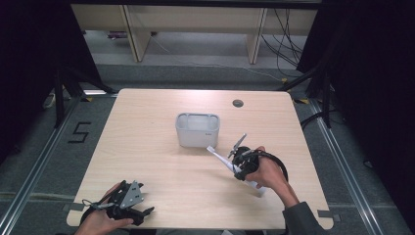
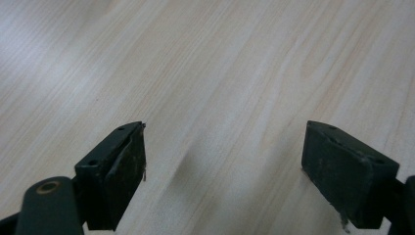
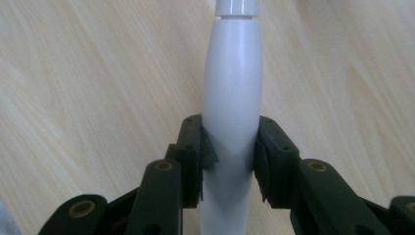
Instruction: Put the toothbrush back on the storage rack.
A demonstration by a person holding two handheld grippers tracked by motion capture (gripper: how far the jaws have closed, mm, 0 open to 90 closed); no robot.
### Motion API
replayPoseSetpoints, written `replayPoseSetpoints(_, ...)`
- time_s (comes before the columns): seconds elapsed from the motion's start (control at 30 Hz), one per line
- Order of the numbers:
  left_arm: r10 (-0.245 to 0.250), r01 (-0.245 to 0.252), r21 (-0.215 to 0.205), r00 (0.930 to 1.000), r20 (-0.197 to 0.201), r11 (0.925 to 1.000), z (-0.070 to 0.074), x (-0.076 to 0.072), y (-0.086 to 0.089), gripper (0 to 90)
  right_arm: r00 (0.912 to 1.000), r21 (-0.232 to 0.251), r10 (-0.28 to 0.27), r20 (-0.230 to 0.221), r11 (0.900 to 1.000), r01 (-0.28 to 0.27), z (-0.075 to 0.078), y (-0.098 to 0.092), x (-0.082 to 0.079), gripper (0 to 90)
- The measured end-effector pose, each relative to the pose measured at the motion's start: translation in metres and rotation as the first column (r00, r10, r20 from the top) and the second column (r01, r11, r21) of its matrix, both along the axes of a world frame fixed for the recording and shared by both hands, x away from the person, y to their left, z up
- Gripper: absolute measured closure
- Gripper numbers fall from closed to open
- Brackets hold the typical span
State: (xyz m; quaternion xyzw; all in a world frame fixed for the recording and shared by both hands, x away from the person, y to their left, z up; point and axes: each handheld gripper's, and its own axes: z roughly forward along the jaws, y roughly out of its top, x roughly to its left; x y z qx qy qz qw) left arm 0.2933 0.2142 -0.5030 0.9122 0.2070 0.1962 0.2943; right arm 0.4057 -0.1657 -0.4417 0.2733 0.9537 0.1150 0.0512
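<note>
The wooden table (image 1: 161, 166) is carrying a grey, open-topped plastic container (image 1: 197, 129), which is standing upright near the centre. Just in front of the container's right corner, the right gripper (image 1: 238, 164) is holding a white, rounded handle-like tool (image 3: 232, 98); whether it is an electric toothbrush cannot be told. In the right gripper view both jaws are pressing against the tool's body, one on each side, and its narrower neck is pointing away over the tabletop. At the near left edge, the left gripper (image 1: 147, 211) is lying low over the table with its jaws standing wide apart, bare wood between them.
</note>
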Motion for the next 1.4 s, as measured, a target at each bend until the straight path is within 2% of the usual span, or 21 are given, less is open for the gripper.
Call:
replayPoseSetpoints(0.23, -0.002, 0.002, 0.004, 1.0, 0.002, 1.0, 0.0, 0.0, 0.0, 16.4, 0.9982, 0.093, -0.024, 0.055, 0.996, 0.019, 0.018, -0.012, -0.007, 67.0)
replayPoseSetpoints(0.37, 0.0, 0.0, 0.003, 1.0, 0.003, 1.0, 0.0, 0.0, 0.0, 16.3, 0.993, 0.133, -0.023, 0.116, 0.991, 0.007, 0.028, -0.02, -0.007, 66.9)
replayPoseSetpoints(0.43, -0.001, 0.001, 0.004, 1.0, 0.003, 1.0, 0.0, 0.0, 0.0, 16.4, 0.9924, 0.179, -0.068, 0.102, 0.983, 0.049, 0.031, -0.021, -0.01, 66.9)
replayPoseSetpoints(0.5, -0.001, 0.001, 0.003, 1.0, 0.004, 1.0, 0.0, 0.0, 0.0, 16.4, 0.989, 0.225, -0.07, 0.13, 0.974, 0.039, 0.034, -0.025, -0.007, 66.9)
replayPoseSetpoints(0.63, 0.002, -0.002, 0.002, 1.0, 0.004, 1.0, 0.0, 0.0, 0.0, 16.4, 0.9758, 0.278, -0.144, 0.165, 0.956, 0.094, 0.036, -0.028, -0.006, 66.9)
replayPoseSetpoints(0.67, 0.002, -0.002, 0.003, 1.0, 0.003, 1.0, 0.0, 0.0, 0.0, 16.4, 0.9785, 0.293, -0.117, 0.17, 0.954, 0.064, 0.036, -0.03, -0.004, 66.9)
replayPoseSetpoints(0.77, -0.001, 0.001, 0.003, 1.0, 0.004, 1.0, 0.0, 0.0, 0.0, 16.4, 0.9702, 0.346, -0.168, 0.175, 0.933, 0.1, 0.033, -0.03, -0.005, 66.9)
replayPoseSetpoints(0.83, 0.0, 0.0, 0.004, 1.0, 0.004, 1.0, 0.0, 0.0, 0.0, 16.4, 0.9628, 0.356, -0.195, 0.187, 0.927, 0.118, 0.032, -0.031, -0.005, 66.9)
replayPoseSetpoints(0.87, 0.002, -0.002, 0.003, 1.0, 0.004, 1.0, 0.0, 0.0, 0.0, 16.4, 0.966, 0.364, -0.184, 0.181, 0.925, 0.108, 0.033, -0.033, -0.005, 66.9)
replayPoseSetpoints(0.9, 0.002, -0.002, 0.002, 1.0, 0.005, 1.0, 0.0, 0.0, 0.0, 16.3, 0.9656, 0.401, -0.154, 0.21, 0.914, 0.058, 0.031, -0.034, -0.002, 66.9)
replayPoseSetpoints(1.03, 0.003, -0.003, 0.004, 1.0, 0.004, 1.0, 0.0, 0.0, 0.0, 16.4, 0.9528, 0.445, -0.189, 0.238, 0.893, 0.066, 0.035, -0.037, 0.001, 66.9)
replayPoseSetpoints(1.07, 0.003, -0.003, 0.0, 1.0, 0.004, 1.0, 0.0, 0.0, 0.0, 16.4, 0.954, 0.45, -0.207, 0.217, 0.889, 0.091, 0.037, -0.038, 0.0, 66.9)
replayPoseSetpoints(1.1, 0.003, -0.003, -0.003, 1.0, 0.002, 1.0, 0.0, 0.0, 0.0, 16.4, 0.949, 0.458, -0.205, 0.239, 0.886, 0.076, 0.038, -0.038, 0.002, 66.9)
replayPoseSetpoints(1.17, 0.003, -0.003, -0.001, 1.0, 0.004, 1.0, 0.0, 0.0, 0.0, 16.4, 0.9519, 0.485, -0.218, 0.215, 0.87, 0.09, 0.039, -0.037, 0.003, 66.9)
replayPoseSetpoints(1.2, 0.002, -0.002, 0.003, 1.0, 0.004, 1.0, 0.0, 0.0, 0.0, 16.4, 0.9471, 0.495, -0.211, 0.242, 0.867, 0.066, 0.039, -0.037, 0.005, 66.9)
replayPoseSetpoints(1.23, 0.002, -0.003, 0.004, 1.0, 0.004, 1.0, 0.0, 0.0, 0.0, 16.4, 0.9504, 0.491, -0.219, 0.221, 0.867, 0.086, 0.041, -0.037, 0.005, 66.9)
replayPoseSetpoints(1.27, 0.002, -0.002, 0.002, 1.0, 0.004, 1.0, 0.0, 0.0, 0.0, 16.4, 0.9444, 0.501, -0.216, 0.247, 0.863, 0.066, 0.041, -0.036, 0.007, 66.9)
replayPoseSetpoints(1.3, 0.0, 0.0, 0.0, 1.0, 0.005, 1.0, 0.0, 0.0, 0.0, 16.4, 0.9475, 0.496, -0.222, 0.23, 0.864, 0.082, 0.043, -0.036, 0.006, 66.9)
replayPoseSetpoints(1.33, -0.002, 0.002, 0.002, 1.0, 0.005, 1.0, 0.0, 0.0, 0.0, 16.4, 0.9413, 0.51, -0.225, 0.252, 0.858, 0.069, 0.043, -0.036, 0.007, 66.9)
replayPoseSetpoints(1.37, -0.001, 0.001, 0.005, 1.0, 0.005, 1.0, 0.0, 0.0, 0.0, 16.4, 0.944, 0.504, -0.208, 0.256, 0.862, 0.053, 0.045, -0.037, 0.009, 66.9)
replayPoseSetpoints(1.4, 0.002, -0.002, 0.005, 1.0, 0.004, 1.0, 0.0, 0.0, 0.0, 16.4, 0.9365, 0.521, -0.229, 0.265, 0.851, 0.061, 0.045, -0.035, 0.01, 66.9)
